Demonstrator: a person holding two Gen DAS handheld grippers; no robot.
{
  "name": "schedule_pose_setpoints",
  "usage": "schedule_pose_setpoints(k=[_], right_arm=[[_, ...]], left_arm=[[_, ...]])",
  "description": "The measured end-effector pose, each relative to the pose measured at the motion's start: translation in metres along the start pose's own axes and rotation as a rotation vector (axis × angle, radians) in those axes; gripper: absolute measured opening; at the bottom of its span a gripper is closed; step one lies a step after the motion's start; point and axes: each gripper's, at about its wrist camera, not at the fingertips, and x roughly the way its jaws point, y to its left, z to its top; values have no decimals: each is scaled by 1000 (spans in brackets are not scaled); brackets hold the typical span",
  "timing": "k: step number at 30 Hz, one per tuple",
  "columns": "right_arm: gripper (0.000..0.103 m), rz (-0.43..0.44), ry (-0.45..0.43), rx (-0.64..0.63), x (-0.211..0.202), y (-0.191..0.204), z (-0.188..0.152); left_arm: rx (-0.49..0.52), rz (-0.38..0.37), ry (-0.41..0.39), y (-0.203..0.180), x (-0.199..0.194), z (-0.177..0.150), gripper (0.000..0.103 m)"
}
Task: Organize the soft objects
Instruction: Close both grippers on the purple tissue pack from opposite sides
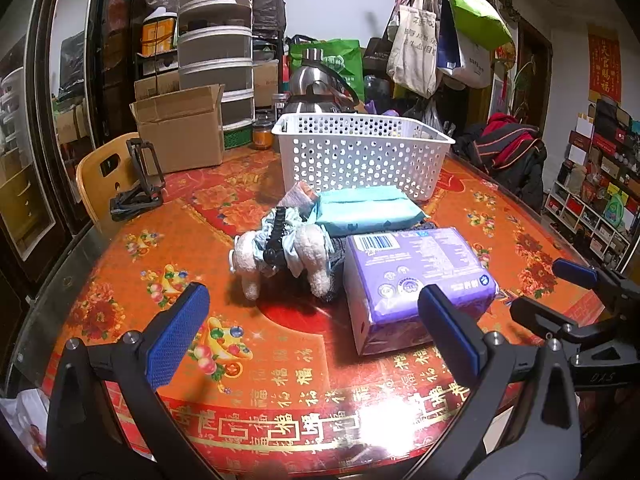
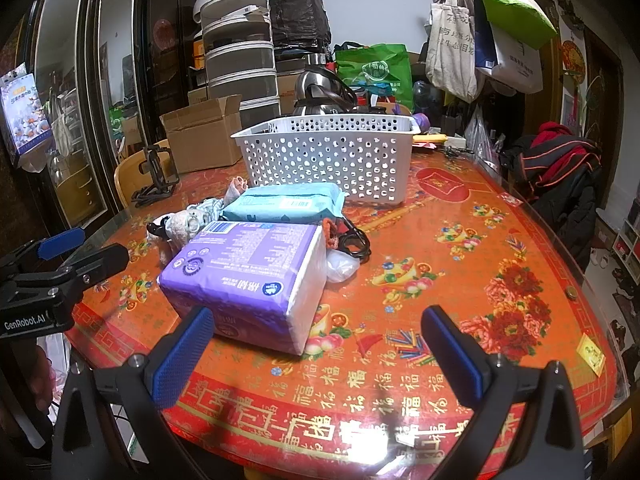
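A purple tissue pack (image 1: 412,280) (image 2: 248,276) lies on the red patterned table, nearest both grippers. Behind it lies a teal tissue pack (image 1: 368,210) (image 2: 288,202). To its left is a white plush toy (image 1: 280,256) (image 2: 180,222) with a black hair clip on it. A white perforated basket (image 1: 360,152) (image 2: 332,152) stands behind them. My left gripper (image 1: 312,332) is open and empty, its right finger just before the purple pack. My right gripper (image 2: 316,352) is open and empty, low over the table, right of the purple pack.
A cardboard box (image 1: 180,132) and a black folding stand (image 1: 140,184) sit at the back left. A steel kettle (image 1: 316,84) stands behind the basket. A black cable (image 2: 354,240) and a white plastic bag (image 2: 340,266) lie right of the purple pack. Clothes (image 2: 560,168) hang at the right.
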Motion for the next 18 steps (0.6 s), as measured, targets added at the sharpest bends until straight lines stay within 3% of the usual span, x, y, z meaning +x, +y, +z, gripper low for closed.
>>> schedule_pose_setpoints(k=[4, 7, 10, 14, 16, 18], right_arm=[[103, -8, 7, -5, 5, 0, -3], [103, -1, 2, -7, 9, -1, -6], [103, 18, 10, -4, 17, -3, -7], [91, 51, 19, -5, 27, -5, -12], [91, 72, 18, -10, 31, -5, -13], [86, 95, 28, -17, 36, -5, -15]], left_arm=[[-9, 21, -42, 4, -2, -1, 103], [-19, -3, -58, 11, 0, -3, 103], [8, -37, 10, 11, 15, -7, 103], [6, -115, 35, 10, 27, -17, 103], [23, -127, 49, 6, 35, -21, 98], [36, -135, 46, 3, 40, -24, 86]])
